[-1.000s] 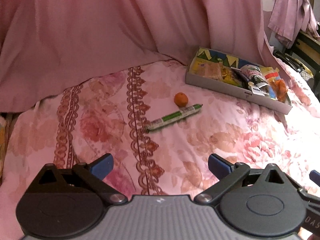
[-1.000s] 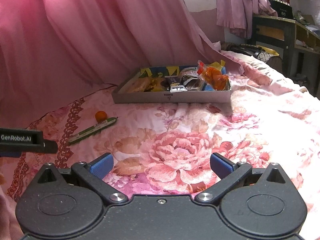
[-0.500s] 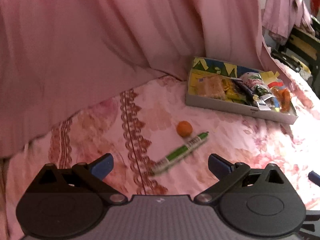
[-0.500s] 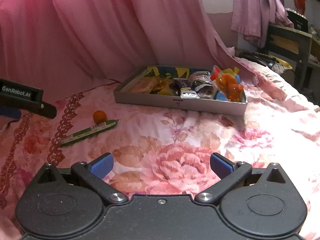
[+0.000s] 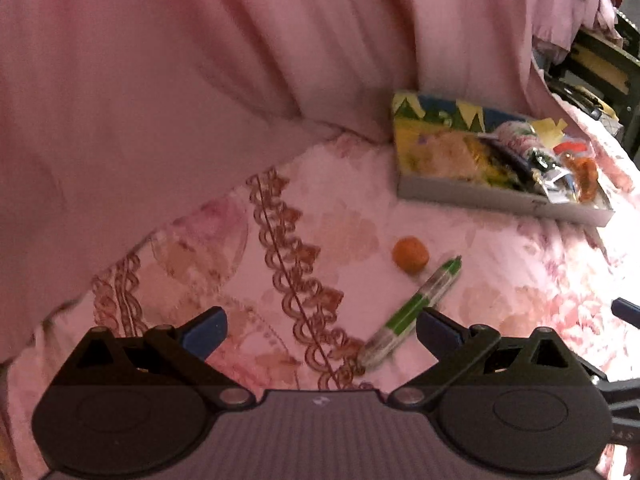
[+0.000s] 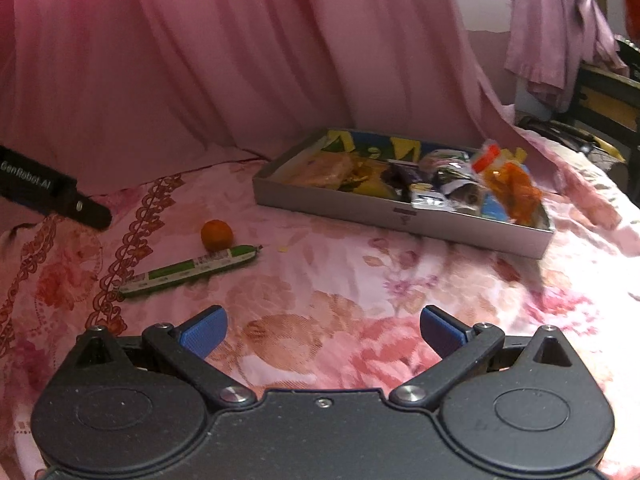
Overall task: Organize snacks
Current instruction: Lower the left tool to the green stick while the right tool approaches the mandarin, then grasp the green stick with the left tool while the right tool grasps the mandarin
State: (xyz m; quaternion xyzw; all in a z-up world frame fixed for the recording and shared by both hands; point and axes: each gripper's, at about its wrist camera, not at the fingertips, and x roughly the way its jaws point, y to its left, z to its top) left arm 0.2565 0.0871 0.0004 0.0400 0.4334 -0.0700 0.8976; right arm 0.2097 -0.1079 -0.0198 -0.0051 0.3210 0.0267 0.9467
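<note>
A green-and-white wrapped sausage stick [image 5: 412, 308] [image 6: 188, 270] lies on the floral bedspread, with a small orange fruit [image 5: 410, 254] [image 6: 216, 235] touching its far end. My left gripper [image 5: 320, 330] is open just above the stick's near end, nothing between its fingers. A grey box [image 5: 472, 194] [image 6: 400, 220] packed with several snack packets sits farther back on the right. My right gripper [image 6: 322, 332] hovers open over the bedspread, empty, with the box ahead of it. Part of the left gripper's body [image 6: 52, 194] shows at the left edge of the right wrist view.
A pink curtain [image 5: 200, 80] [image 6: 200, 60] hangs along the back and drapes onto the bed behind the box. Dark furniture [image 6: 608, 96] with pink cloth over it stands beyond the bed at the far right. The floral bedspread [image 6: 360, 280] stretches between stick and box.
My left gripper has moved forward and down toward the sausage stick, which now lies close to its fingers. The right gripper has drifted left and closer to the box. Both stayed open.
</note>
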